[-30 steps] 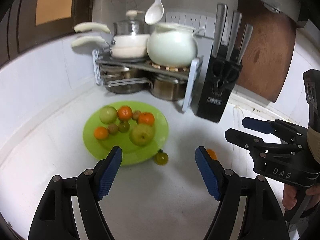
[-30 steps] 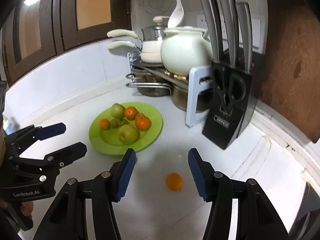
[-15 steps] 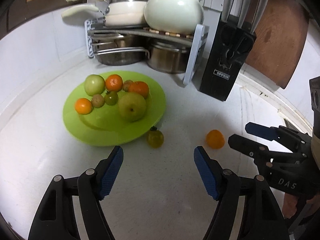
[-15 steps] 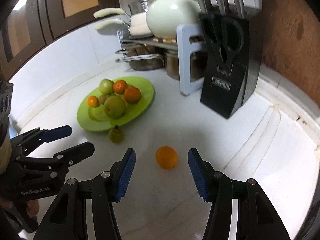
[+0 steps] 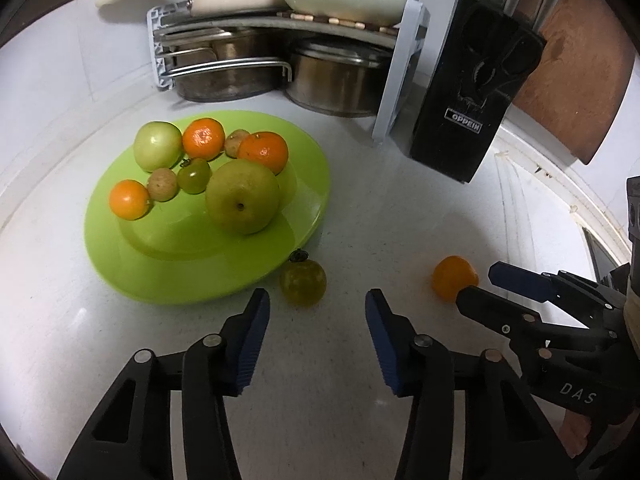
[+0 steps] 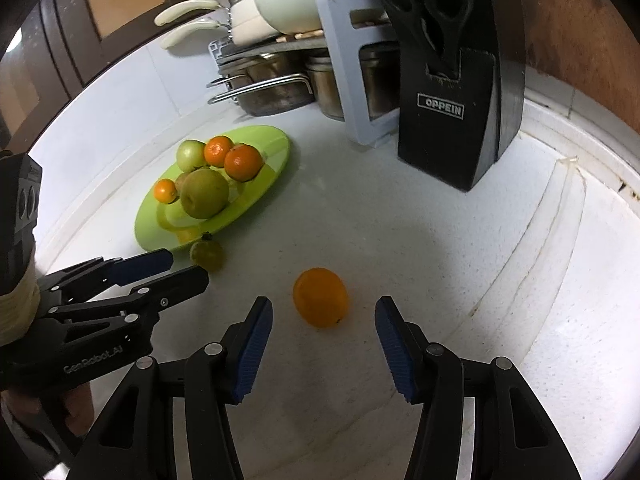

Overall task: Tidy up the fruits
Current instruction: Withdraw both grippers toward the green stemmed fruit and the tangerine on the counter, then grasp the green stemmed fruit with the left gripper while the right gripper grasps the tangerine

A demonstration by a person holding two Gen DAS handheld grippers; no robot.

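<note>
The left gripper (image 5: 316, 320) hangs over the counter (image 5: 360, 420) with its jaws spread and closing, nothing between the pads; the green tomato (image 5: 303, 283) lies just beyond its tips, a little left of centre and nearly touching the plate's near rim. The right gripper (image 6: 324, 332) is likewise spread and closing on air, the loose orange (image 6: 320, 297) sitting just past its tips, slightly left of the midline. To do this step well, I judge each gripper should go on a little forward and down until its fruit sits squarely between the pads, then close gently at the widest part; round fruit will roll if one pad arrives first, and the tomato is probably soft enough to bruise. The left should mind the plate's edge. "GenRobot.AI" reads on the left gripper's body in the right view, "DAS" on the right gripper's in the left view. Farther back to the left the green plate (image 5: 120, 264) holds oranges, green fruit and small brown ones. Beyond on the right stands a black knife block (image 6: 452, 120) labelled "OPPEIN", beside a pot rack (image 5: 224, 28).
</note>
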